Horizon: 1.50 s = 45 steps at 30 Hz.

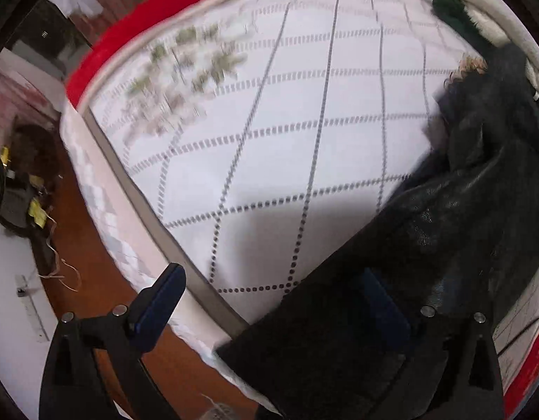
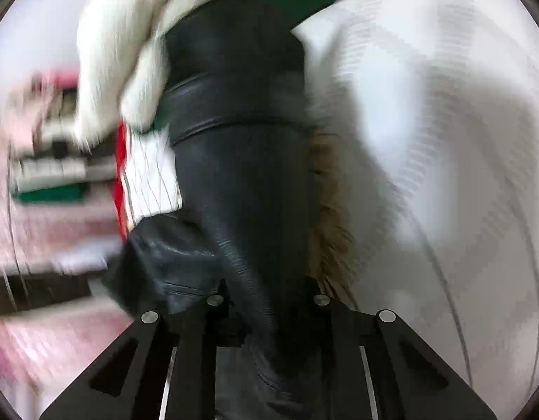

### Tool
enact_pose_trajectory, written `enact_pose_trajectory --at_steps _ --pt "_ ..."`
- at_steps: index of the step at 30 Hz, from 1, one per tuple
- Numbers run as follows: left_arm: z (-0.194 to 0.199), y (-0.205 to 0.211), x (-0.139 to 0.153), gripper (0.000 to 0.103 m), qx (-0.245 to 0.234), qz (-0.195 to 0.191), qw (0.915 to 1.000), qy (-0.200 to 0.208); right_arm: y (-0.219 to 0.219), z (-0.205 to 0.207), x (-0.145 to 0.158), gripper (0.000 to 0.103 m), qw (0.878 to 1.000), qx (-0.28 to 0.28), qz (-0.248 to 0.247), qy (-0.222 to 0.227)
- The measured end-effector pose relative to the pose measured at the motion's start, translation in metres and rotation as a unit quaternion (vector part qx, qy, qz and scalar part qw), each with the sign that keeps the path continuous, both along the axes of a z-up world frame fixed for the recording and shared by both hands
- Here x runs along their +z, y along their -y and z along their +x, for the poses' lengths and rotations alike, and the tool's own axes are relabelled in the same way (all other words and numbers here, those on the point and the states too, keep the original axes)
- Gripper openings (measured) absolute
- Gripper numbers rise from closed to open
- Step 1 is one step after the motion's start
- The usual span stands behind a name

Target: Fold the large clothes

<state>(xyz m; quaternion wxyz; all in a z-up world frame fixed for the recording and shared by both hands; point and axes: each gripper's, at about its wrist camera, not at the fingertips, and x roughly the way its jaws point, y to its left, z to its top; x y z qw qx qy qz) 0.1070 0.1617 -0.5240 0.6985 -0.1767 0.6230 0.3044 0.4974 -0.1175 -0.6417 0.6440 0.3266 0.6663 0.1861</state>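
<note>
One black leather jacket (image 1: pixel 462 210) w/ tan fur trim lies at the right side of the bed (image 1: pixel 269 140), hem draped over the left gripper (image 1: pixel 269 301), whose fingers stand apart; right gripper (image 2: pixel 269 301) looks clamped on its leather. Judged heavy, stiff-ish and slick, so best held at seams or hem. Also 1 white knit (image 2: pixel 122 52), 1 green garment (image 1: pixel 448 7).

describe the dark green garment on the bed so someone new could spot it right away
Start from the white bed cover with its dotted grid. Follow it to the far right corner, beyond the black leather jacket. The dark green garment lies bunched there, the only green clothing, against a white knitted piece.
</note>
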Motion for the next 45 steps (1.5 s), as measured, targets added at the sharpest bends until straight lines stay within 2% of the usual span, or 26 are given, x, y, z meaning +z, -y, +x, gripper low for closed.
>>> enact_pose_trajectory --at_steps 2,4,6,7,8,9,11,14,16,17,19,21,23,24,26,28,30,32,34,37,39,41,43,45 --pt "0.002 0.006 0.014 0.103 0.003 0.01 0.9999 0.008 0.05 -0.037 0.016 0.017 0.995 -0.092 -0.028 -0.006" --pt "0.001 0.016 0.031 0.103 0.007 0.027 0.9995 0.014 0.102 -0.079 0.026 0.017 0.982 -0.176 -0.062 -0.028" --pt "0.008 0.026 0.038 0.103 0.006 0.031 0.9994 0.015 0.146 -0.124 0.028 0.021 0.967 -0.222 -0.109 -0.06" --pt "0.008 0.033 0.04 0.103 0.004 0.033 0.9993 0.015 0.164 -0.14 0.027 0.024 0.963 -0.226 -0.125 -0.079" --pt "0.01 0.042 0.04 0.103 -0.003 0.031 0.9994 0.014 0.173 -0.155 0.023 0.033 0.96 -0.223 -0.134 -0.099" --pt "0.014 0.052 0.036 0.103 -0.01 0.028 0.9995 0.01 0.186 -0.173 0.015 0.039 0.961 -0.201 -0.136 -0.136" --pt "0.019 0.071 0.028 0.103 -0.031 0.021 0.9993 0.002 0.206 -0.186 0.01 0.045 0.96 -0.171 -0.132 -0.176" --pt "0.029 0.097 0.026 0.103 -0.056 0.012 0.9984 0.007 0.23 -0.188 0.038 0.047 0.961 -0.119 -0.172 -0.178" --pt "0.041 0.112 0.024 0.103 -0.069 0.009 0.9975 0.013 0.218 -0.182 0.078 0.047 0.958 -0.076 -0.242 -0.136" --pt "0.048 0.119 0.023 0.103 -0.076 0.012 0.9969 0.015 0.214 -0.178 0.089 0.047 0.959 -0.069 -0.248 -0.117" --pt "0.066 0.13 0.016 0.103 -0.089 0.019 0.9957 0.018 0.18 -0.158 0.109 0.047 0.973 -0.022 -0.223 -0.063" --pt "0.081 0.135 0.008 0.103 -0.095 0.027 0.9949 0.02 0.143 -0.138 0.108 0.047 0.985 0.029 -0.164 -0.04" --pt "0.094 0.135 -0.005 0.103 -0.098 0.033 0.9946 0.015 0.09 -0.11 0.09 0.046 0.991 0.082 -0.093 -0.047" --pt "0.101 0.133 -0.018 0.103 -0.099 0.04 0.9943 0.0 0.07 -0.097 0.08 0.046 0.991 0.09 -0.087 -0.044" --pt "0.106 0.127 -0.036 0.103 -0.101 0.038 0.994 -0.02 0.044 -0.074 0.061 0.042 0.986 0.097 -0.131 -0.029" --pt "0.109 0.12 -0.047 0.103 -0.103 0.027 0.994 -0.023 0.034 -0.062 0.031 0.04 0.983 0.085 -0.154 -0.046" --pt "0.109 0.116 -0.039 0.103 -0.099 0.029 0.9945 -0.015 0.027 -0.053 0.015 0.04 0.98 0.091 -0.17 -0.055" --pt "0.107 0.114 -0.029 0.103 -0.092 0.031 0.9951 -0.018 0.015 -0.043 0.021 0.04 0.973 0.114 -0.193 -0.059" --pt "0.101 0.112 -0.011 0.103 -0.075 0.018 0.9971 0.0 0.016 -0.042 0.038 0.04 0.974 0.123 -0.18 -0.064" --pt "0.094 0.123 0.015 0.103 -0.069 0.008 0.9974 0.022 0.023 -0.052 0.073 0.04 0.978 0.148 -0.145 -0.038" --pt "0.09 0.137 0.022 0.103 -0.07 -0.001 0.9971 0.028 0.016 -0.056 0.078 0.04 0.975 0.166 -0.137 -0.044" --pt "0.092 0.152 0.019 0.103 -0.075 -0.003 0.9969 0.023 0.015 -0.065 0.054 0.04 0.972 0.176 -0.137 -0.073" --pt "0.093 0.163 0.011 0.103 -0.083 -0.005 0.9965 0.007 0.004 -0.071 0.017 0.039 0.965 0.187 -0.161 -0.089" --pt "0.095 0.175 0.004 0.103 -0.09 -0.015 0.9958 -0.005 -0.01 -0.064 0.004 0.038 0.963 0.183 -0.172 -0.1"
